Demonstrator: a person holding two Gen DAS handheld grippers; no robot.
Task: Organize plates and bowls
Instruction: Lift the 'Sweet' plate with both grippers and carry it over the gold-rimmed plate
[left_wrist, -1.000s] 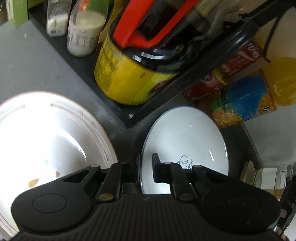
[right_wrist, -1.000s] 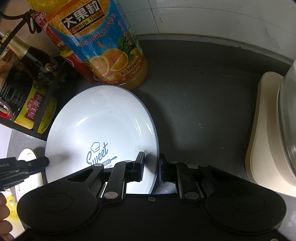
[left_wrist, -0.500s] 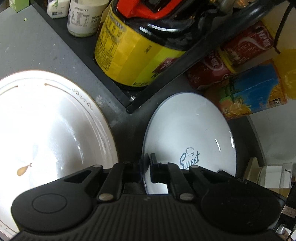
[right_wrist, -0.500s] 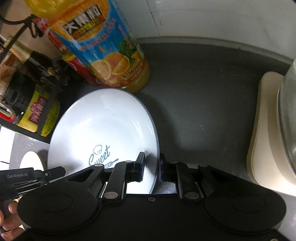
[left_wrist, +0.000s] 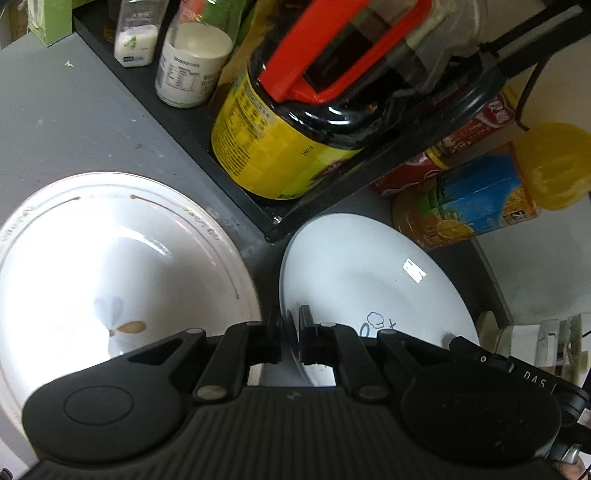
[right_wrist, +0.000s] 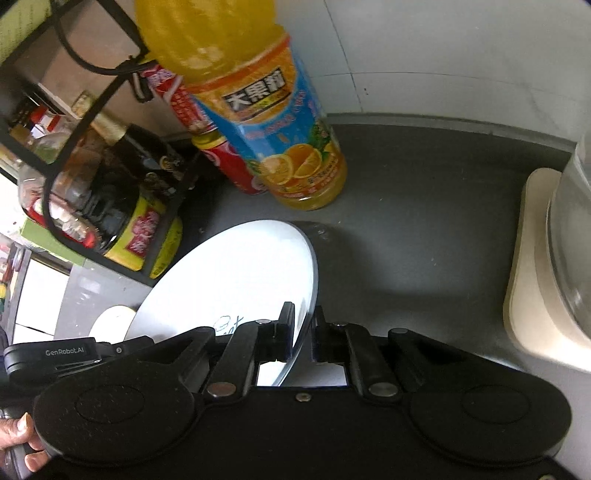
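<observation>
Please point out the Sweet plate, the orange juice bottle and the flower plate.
Sweet plate (right_wrist: 236, 280), right wrist view, bare centre.
Orange juice bottle (right_wrist: 280, 122), right wrist view, blue label.
Flower plate (left_wrist: 122, 266), left wrist view, inner well.

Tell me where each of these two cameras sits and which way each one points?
Left wrist: rides the left gripper, looking down along its fingers, which pinch the blue plate beside a white plate; the right gripper's body shows.
Right wrist: rides the right gripper, looking down at the same plate's opposite rim and the juice bottle; a hand shows.
Shared: the blue plate, juice bottle and rack.
</observation>
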